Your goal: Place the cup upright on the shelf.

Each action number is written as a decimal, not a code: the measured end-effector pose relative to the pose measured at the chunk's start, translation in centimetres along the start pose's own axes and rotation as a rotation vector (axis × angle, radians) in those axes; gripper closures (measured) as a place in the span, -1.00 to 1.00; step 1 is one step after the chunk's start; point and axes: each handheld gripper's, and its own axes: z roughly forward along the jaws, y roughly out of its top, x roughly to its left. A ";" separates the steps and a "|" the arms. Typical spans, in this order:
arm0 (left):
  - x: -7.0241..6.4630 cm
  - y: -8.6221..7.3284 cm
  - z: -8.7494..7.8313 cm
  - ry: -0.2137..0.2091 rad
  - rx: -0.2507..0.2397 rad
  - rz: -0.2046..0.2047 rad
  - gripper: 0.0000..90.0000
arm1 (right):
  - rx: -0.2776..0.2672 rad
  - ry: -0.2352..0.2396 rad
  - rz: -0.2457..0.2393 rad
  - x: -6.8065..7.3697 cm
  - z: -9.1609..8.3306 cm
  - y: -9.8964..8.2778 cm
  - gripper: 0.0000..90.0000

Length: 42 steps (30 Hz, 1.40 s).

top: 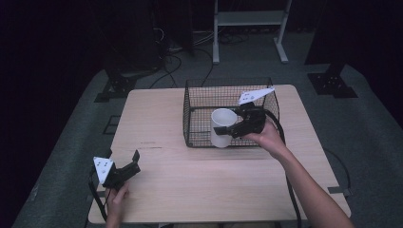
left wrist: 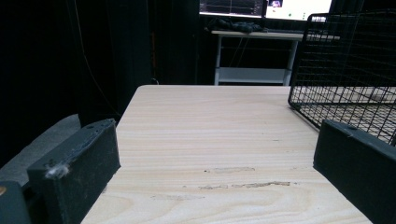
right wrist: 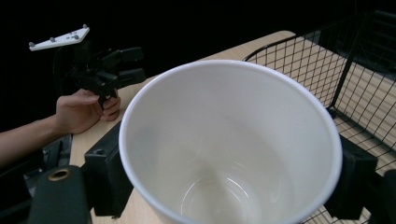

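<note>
- You're gripping the white paper cup (top: 222,127) by its sides with your right gripper (top: 236,129), jaws closed on it from either flank. That grip is keeping the mouth pointing up and the cup upright, so it shouldn't tip while you're carrying it.
- The cup is sitting inside the black wire basket (top: 199,97), near the front wall, roughly at the basket's 6 o'clock. From the high view I can't tell if its base is touching the basket floor or hanging just above it.
- In the right gripper view the cup (right wrist: 229,140) looks empty.
- Your left gripper (top: 130,167) is resting low at the table's (top: 157,118) 8 o'clock, well apart from the basket. Its jaws are standing wide with nothing but bare wood between them, so it's just parked out of the way.
</note>
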 end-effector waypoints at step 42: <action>0.0 0.0 0.0 -0.001 -0.002 -0.002 -1.00 | 0.021 -0.037 -0.005 -4.5 1.3 5.2 -0.58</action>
